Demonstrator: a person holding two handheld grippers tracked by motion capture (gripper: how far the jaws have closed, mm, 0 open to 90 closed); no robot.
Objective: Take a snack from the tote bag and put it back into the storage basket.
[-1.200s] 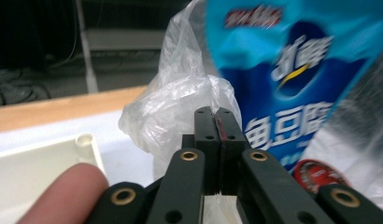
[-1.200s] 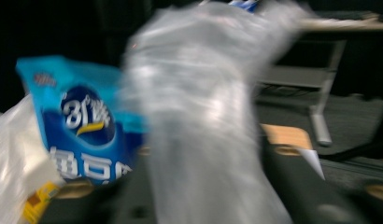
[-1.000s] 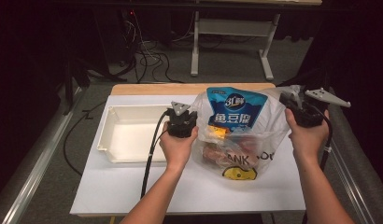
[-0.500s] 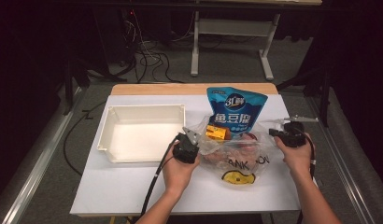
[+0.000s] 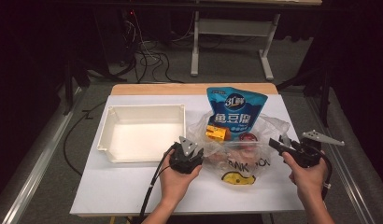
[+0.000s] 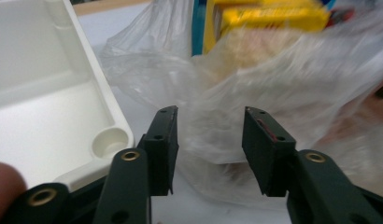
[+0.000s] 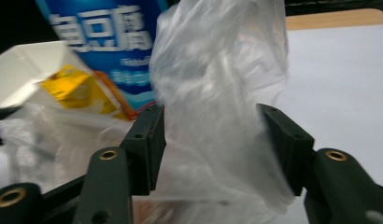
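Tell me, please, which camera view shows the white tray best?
The high view: the whole white tray lies left of the plastic bag. The left gripper view shows one corner of it; the right gripper view shows a small white part behind the bag.

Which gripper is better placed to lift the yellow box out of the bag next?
Left gripper: open beside the plastic bag, nearest the yellow box and white tray.

The blue pouch (image 5: 235, 110) bore large white characters "鱼豆腐" under a round logo reading "汇鲜", as far as could be told. The clear plastic bag (image 5: 243, 154) carried black letters, partly crumpled, reading roughly "ANK YOU", above a yellow smiley.
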